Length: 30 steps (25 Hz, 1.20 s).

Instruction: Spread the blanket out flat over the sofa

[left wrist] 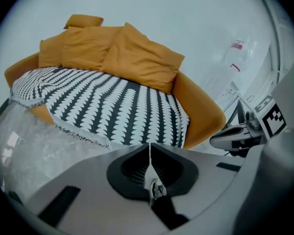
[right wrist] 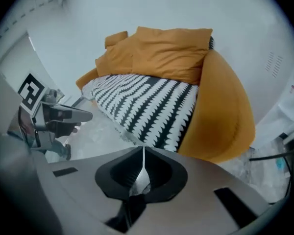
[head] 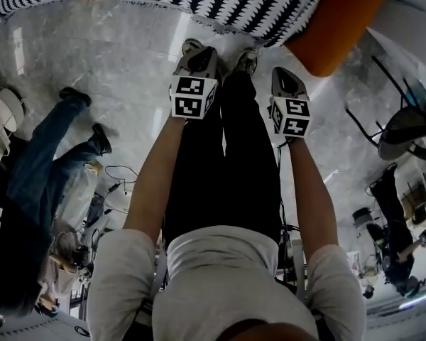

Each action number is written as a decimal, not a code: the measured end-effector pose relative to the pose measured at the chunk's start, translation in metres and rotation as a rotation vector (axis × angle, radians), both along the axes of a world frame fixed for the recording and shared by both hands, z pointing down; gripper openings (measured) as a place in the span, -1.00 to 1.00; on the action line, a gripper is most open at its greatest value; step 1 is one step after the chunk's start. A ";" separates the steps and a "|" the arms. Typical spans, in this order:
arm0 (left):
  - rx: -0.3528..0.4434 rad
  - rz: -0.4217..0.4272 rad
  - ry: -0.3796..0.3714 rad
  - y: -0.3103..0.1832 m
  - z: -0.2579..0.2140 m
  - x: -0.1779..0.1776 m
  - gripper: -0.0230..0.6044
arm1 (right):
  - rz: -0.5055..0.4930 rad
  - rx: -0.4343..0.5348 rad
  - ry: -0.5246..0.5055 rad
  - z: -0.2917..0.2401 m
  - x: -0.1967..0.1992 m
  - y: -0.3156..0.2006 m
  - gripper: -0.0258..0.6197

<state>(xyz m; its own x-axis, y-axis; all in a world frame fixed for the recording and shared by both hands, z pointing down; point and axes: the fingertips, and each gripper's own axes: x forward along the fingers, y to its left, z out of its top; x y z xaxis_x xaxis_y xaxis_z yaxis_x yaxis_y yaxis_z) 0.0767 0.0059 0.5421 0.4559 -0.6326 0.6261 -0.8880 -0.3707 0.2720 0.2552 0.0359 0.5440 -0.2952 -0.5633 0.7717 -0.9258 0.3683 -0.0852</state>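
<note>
Left tongs (left wrist: pixel 150 168) and right tongs (right wrist: pixel 143 173): we hold both with jaws fully closed, gripping nothing. Blanket (left wrist: pixel 112 106) lies spread over sofa (left wrist: pixel 201 114) seat, ahead of both tips, untouched.

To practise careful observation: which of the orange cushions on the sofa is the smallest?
The small cushion at the very back, peeking above the middle cushion and the big cushion.
</note>
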 end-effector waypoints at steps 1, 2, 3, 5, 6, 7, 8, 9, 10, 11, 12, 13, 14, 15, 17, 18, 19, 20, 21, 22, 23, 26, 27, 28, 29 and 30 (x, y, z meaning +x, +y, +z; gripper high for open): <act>0.017 -0.024 0.010 0.000 -0.006 -0.007 -0.86 | -0.024 0.021 -0.011 -0.009 -0.012 -0.004 -0.78; 0.034 -0.046 0.021 -0.002 -0.012 -0.012 -0.88 | -0.045 0.044 -0.021 -0.019 -0.022 -0.010 -0.79; 0.050 -0.066 0.027 -0.004 -0.018 -0.016 -0.89 | -0.065 0.068 -0.032 -0.029 -0.031 -0.017 -0.79; 0.078 -0.105 0.028 -0.007 -0.030 -0.023 -0.89 | -0.104 0.114 -0.053 -0.051 -0.047 -0.027 -0.79; 0.092 -0.125 0.027 -0.007 -0.035 -0.025 -0.89 | -0.125 0.136 -0.062 -0.062 -0.054 -0.031 -0.79; 0.104 -0.145 0.028 -0.007 -0.041 -0.028 -0.89 | -0.149 0.157 -0.069 -0.072 -0.061 -0.034 -0.79; 0.114 -0.166 0.030 -0.008 -0.046 -0.031 -0.89 | -0.174 0.177 -0.075 -0.082 -0.068 -0.038 -0.79; 0.122 -0.189 0.033 -0.008 -0.051 -0.035 -0.89 | -0.202 0.196 -0.080 -0.091 -0.076 -0.041 -0.79; 0.129 -0.213 0.037 -0.008 -0.055 -0.039 -0.89 | -0.229 0.212 -0.085 -0.099 -0.084 -0.045 -0.79; 0.136 -0.238 0.039 -0.008 -0.060 -0.044 -0.89 | -0.255 0.226 -0.090 -0.106 -0.092 -0.048 -0.79; 0.141 -0.262 0.041 -0.008 -0.064 -0.049 -0.89 | -0.277 0.236 -0.094 -0.112 -0.101 -0.050 -0.79; 0.148 -0.285 0.045 -0.007 -0.069 -0.056 -0.89 | -0.297 0.243 -0.097 -0.116 -0.109 -0.052 -0.79; 0.156 -0.308 0.050 -0.007 -0.074 -0.063 -0.89 | -0.313 0.249 -0.098 -0.120 -0.118 -0.054 -0.79; 0.165 -0.330 0.057 -0.007 -0.079 -0.072 -0.89 | -0.326 0.254 -0.098 -0.123 -0.126 -0.056 -0.79; 0.182 -0.375 0.072 -0.004 -0.089 -0.088 -0.89 | -0.351 0.263 -0.101 -0.129 -0.144 -0.058 -0.79; 0.188 -0.395 0.079 -0.002 -0.093 -0.095 -0.89 | -0.364 0.266 -0.105 -0.132 -0.153 -0.058 -0.79; 0.193 -0.413 0.085 0.000 -0.096 -0.102 -0.89 | -0.377 0.269 -0.108 -0.135 -0.162 -0.058 -0.79; 0.198 -0.425 0.091 0.001 -0.099 -0.109 -0.89 | -0.388 0.272 -0.109 -0.137 -0.171 -0.058 -0.79; 0.203 -0.432 0.095 0.001 -0.102 -0.116 -0.89 | -0.394 0.274 -0.109 -0.140 -0.179 -0.059 -0.79; 0.208 -0.435 0.097 0.002 -0.104 -0.122 -0.89 | -0.398 0.276 -0.109 -0.142 -0.187 -0.058 -0.79; 0.213 -0.437 0.096 0.002 -0.105 -0.127 -0.89 | -0.401 0.277 -0.110 -0.144 -0.193 -0.058 -0.79; 0.222 -0.456 0.081 -0.005 -0.104 -0.142 -0.89 | -0.418 0.283 -0.111 -0.147 -0.209 -0.063 -0.79; 0.223 -0.467 0.082 -0.009 -0.102 -0.146 -0.89 | -0.424 0.282 -0.107 -0.146 -0.213 -0.066 -0.79; 0.223 -0.478 0.088 -0.012 -0.100 -0.150 -0.89 | -0.429 0.279 -0.102 -0.143 -0.217 -0.069 -0.79; 0.223 -0.488 0.096 -0.015 -0.099 -0.155 -0.89 | -0.435 0.276 -0.097 -0.142 -0.222 -0.072 -0.79; 0.224 -0.496 0.104 -0.017 -0.099 -0.160 -0.89 | -0.441 0.273 -0.092 -0.141 -0.228 -0.074 -0.79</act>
